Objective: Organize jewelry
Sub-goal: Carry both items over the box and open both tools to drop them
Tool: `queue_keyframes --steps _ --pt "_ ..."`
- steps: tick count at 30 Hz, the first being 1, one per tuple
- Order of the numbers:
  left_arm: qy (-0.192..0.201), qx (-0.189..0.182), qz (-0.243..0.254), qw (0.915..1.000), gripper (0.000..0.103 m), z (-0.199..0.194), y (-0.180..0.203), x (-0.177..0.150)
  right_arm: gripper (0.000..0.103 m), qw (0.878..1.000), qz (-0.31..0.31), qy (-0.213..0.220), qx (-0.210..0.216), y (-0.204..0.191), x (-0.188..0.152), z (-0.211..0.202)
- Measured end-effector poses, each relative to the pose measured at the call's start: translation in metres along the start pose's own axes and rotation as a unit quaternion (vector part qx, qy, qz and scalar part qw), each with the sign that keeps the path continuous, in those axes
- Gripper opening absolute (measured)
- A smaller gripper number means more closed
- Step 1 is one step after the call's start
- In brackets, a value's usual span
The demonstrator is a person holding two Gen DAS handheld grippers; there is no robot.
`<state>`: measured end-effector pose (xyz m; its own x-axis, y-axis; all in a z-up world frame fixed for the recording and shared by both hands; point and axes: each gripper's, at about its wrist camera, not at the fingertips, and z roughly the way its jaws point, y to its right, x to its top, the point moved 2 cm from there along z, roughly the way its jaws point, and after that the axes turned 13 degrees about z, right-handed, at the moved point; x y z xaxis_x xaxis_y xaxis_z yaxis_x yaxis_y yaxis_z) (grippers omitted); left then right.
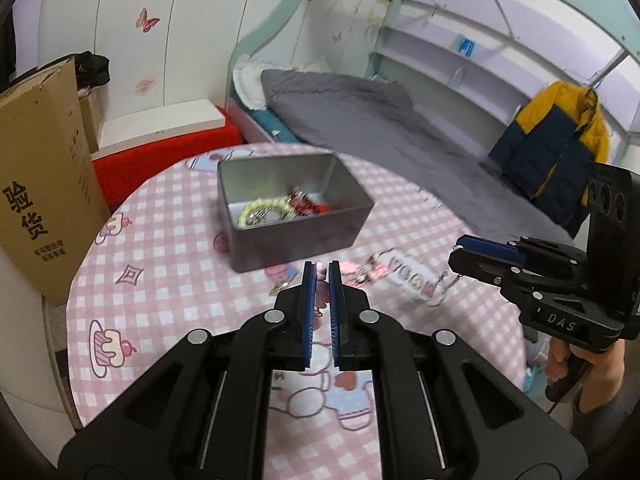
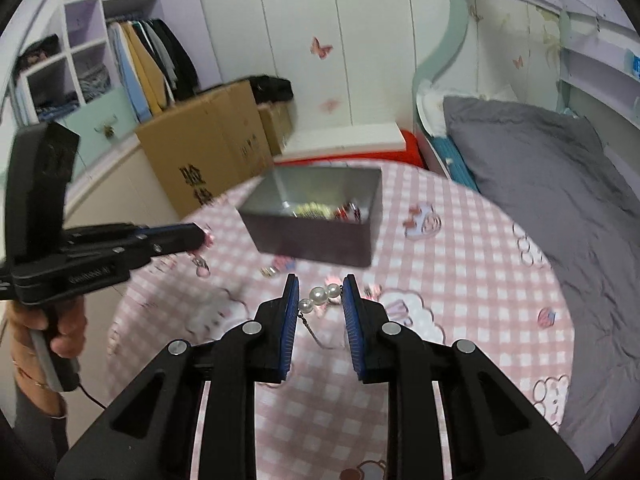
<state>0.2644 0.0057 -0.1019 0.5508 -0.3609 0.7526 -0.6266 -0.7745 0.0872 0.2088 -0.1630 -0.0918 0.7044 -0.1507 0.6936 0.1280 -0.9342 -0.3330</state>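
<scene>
My left tongs (image 1: 322,270) are pressed together on a small pink charm (image 1: 321,276); a short dangling part shows below it between the blue pads. In the right wrist view the same charm (image 2: 207,237) sits at the tip of the left tongs (image 2: 198,236), at 9 o'clock in the frame, clear of the desk.

My right tongs (image 2: 319,286) pinch a short run of three white pearls (image 2: 320,296) between the blue pads. A thin chain (image 2: 316,332) hangs from the pearls toward 6 o'clock. In the left wrist view the right tongs (image 1: 458,250) enter from 3 o'clock, and the chain (image 1: 450,282) dangles below the tip; the pearls cannot be made out there.

The desk (image 1: 160,288) is round and carries a pink checked cloth with cartoon prints. On it, just beyond the left tongs toward 11 o'clock, lies a small metal piece (image 1: 280,288); blur hides its form.

Farther out, at 12 o'clock from both tongs, stands an open grey metal tin (image 1: 296,236). It holds a pale yellow bead bracelet (image 1: 264,212) at the left and red beads (image 1: 310,204) at the right, touching each other.

Beyond the desk, at 9 o'clock in the left wrist view, stands a cardboard box (image 1: 44,184). A bed with a grey quilt (image 1: 360,116) lies at 1 o'clock, and a yellow and navy jacket (image 1: 556,140) hangs at 2 o'clock.
</scene>
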Motion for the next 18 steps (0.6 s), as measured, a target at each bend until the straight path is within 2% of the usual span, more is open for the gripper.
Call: queue_keyframes --steps 8,12,18 --pt "0.019 0.001 0.005 0.9998 0.007 -0.016 0.006 0.021 0.020 0.999 -0.016 0.032 0.020 -0.021 0.029 -0.026" --pt "0.027 0.004 0.005 0.9996 0.007 -0.017 0.004 0.038 0.020 0.998 -0.026 0.045 0.020 -0.028 0.047 -0.024" --pt "0.031 0.027 0.008 0.9991 0.007 -0.008 -0.005 0.058 0.020 0.998 -0.032 0.058 0.018 -0.031 0.078 -0.011"
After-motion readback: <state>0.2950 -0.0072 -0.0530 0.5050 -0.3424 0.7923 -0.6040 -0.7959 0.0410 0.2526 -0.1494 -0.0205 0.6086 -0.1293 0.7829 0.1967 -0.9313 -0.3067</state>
